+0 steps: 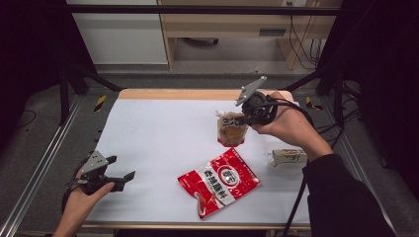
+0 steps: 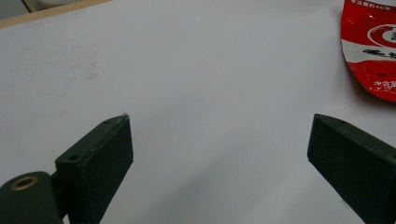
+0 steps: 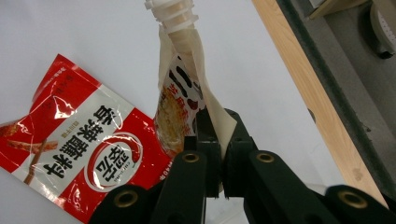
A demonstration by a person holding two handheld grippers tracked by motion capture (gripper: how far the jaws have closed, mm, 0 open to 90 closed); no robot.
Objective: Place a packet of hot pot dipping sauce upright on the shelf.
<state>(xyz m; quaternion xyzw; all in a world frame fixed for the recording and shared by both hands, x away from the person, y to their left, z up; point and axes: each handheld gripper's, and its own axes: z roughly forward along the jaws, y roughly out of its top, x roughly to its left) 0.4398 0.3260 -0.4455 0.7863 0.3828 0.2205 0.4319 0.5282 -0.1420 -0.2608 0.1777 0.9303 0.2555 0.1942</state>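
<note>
— While the right tool (image 1: 245, 116) hangs over the far right part of the tabletop (image 1: 158, 133), what does it have?

— Its jaws are clamped tight on the edge of a small spouted pouch (image 1: 231, 129). In the right gripper view the pouch (image 3: 184, 100) runs straight out from the jaws, its white screw spout (image 3: 170, 11) at the far end and the flat seam pinched between the two black pads.

— Is the pouch lying down?

— From above it hangs just left of the hand, spout upward; whether its bottom touches the tabletop I cannot tell.

— What is near it?

— A red and white sachet (image 1: 219, 181) lies flat on the tabletop, nearer the person and a little left of the pouch, apart from it. A small pale carton (image 1: 288, 157) lies on its side near the right edge, beside the right forearm.

— And the left tool (image 1: 121, 170)?

— It sits at the near left corner, jaws spread wide with nothing between them; its own view looks across bare white surface, with the sachet (image 2: 371, 49) at the upper right.

— The surroundings?

— White sheet over a wooden tabletop, with the wood showing along the far edge. Beyond stand a dark metal frame, pale cabinets, loose cables and a grey floor.
</note>
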